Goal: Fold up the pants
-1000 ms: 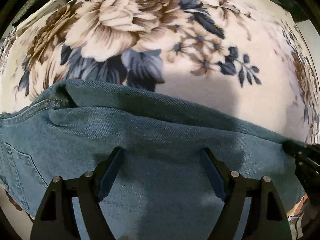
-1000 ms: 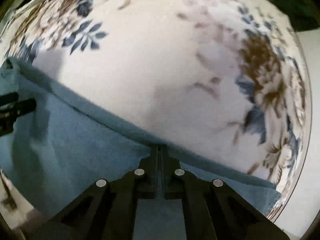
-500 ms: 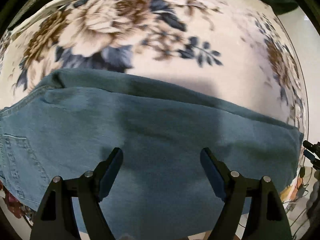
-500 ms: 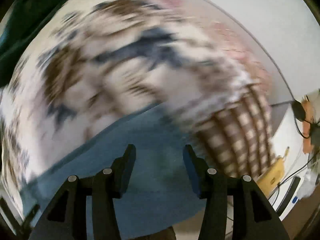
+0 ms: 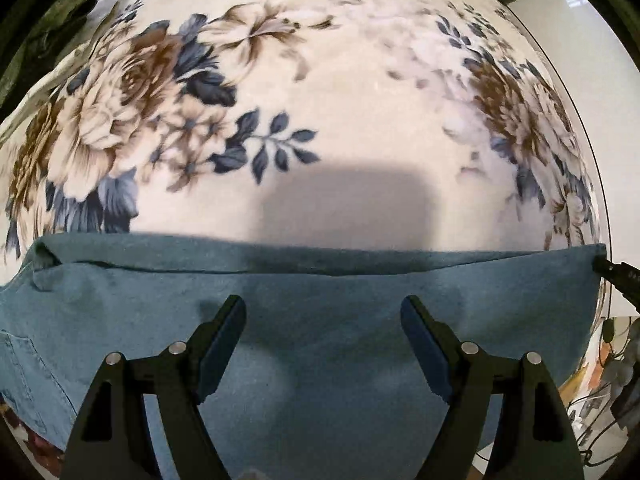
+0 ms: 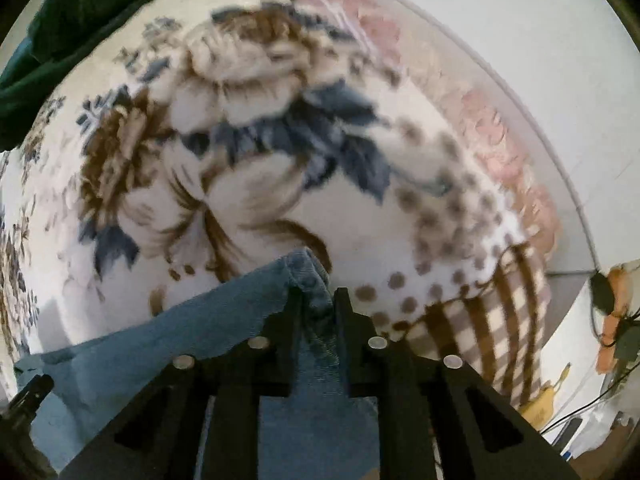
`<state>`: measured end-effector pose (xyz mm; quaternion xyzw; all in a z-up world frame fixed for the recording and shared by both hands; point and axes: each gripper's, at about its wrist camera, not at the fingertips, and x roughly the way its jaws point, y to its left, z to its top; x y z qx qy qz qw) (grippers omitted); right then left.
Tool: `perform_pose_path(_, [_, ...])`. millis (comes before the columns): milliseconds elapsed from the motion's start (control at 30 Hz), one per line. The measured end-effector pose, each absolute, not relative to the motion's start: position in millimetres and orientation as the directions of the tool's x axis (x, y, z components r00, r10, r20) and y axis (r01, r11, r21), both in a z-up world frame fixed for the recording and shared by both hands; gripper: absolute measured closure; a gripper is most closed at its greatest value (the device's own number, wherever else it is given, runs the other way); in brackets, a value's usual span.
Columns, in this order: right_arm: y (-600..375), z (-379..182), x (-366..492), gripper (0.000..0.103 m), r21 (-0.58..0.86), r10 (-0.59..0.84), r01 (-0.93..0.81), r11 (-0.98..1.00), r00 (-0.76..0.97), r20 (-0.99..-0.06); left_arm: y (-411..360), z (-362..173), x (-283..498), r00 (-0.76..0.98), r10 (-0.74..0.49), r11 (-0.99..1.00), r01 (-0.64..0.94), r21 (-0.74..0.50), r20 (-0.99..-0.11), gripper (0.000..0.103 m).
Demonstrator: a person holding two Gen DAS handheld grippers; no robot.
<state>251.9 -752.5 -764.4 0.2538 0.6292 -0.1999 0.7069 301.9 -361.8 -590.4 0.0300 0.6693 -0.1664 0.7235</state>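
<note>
Blue denim pants [image 5: 320, 300] lie folded lengthwise on a floral blanket [image 5: 340, 100]. A back pocket shows at the lower left of the left wrist view. My left gripper [image 5: 322, 316] is open and empty, hovering over the middle of the pants. My right gripper [image 6: 316, 300] is shut on the corner of the pants [image 6: 308, 272] at their right end, with denim bunched between the jaws. The right gripper's tip also shows at the right edge of the left wrist view [image 5: 612, 270], at the pants' far corner.
The floral blanket [image 6: 240, 140] has a checked brown border [image 6: 500, 300]. A dark green cloth [image 6: 80, 12] lies at the bed's far side. A white wall [image 6: 520, 40] is behind. Cables and small objects [image 6: 612, 320] sit beyond the bed's right edge.
The right gripper let go, swung to the pants' right end and shut on the corner there. The left gripper stayed open and drew back a little over the pants.
</note>
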Motion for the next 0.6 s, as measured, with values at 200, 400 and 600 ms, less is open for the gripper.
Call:
perform_pose_path(200, [-764.5, -750.0, 171.8, 0.037, 0.235, 0.085, 0.755, 0.612, 0.234, -0.969, -354.5, -605.9, 291.9, -0.019, -0.201, 0.945, 0.258, -0.199, -0.979, 0.025])
perform_pose_path(400, [-714.5, -802.8, 70.2, 0.037, 0.462, 0.278, 0.822, 0.333, 0.383, -0.881, -344.4, -630.1, 277.4, -0.031, -0.208, 0.950, 0.230, -0.210, -0.978, 0.019])
perform_pose_path(600, [-692.0, -832.4, 47.7, 0.036, 0.670, 0.243, 0.728, 0.144, 0.631, -0.737, -358.4, -646.9, 283.2, -0.042, -0.219, 0.946, 0.236, -0.223, -0.975, 0.000])
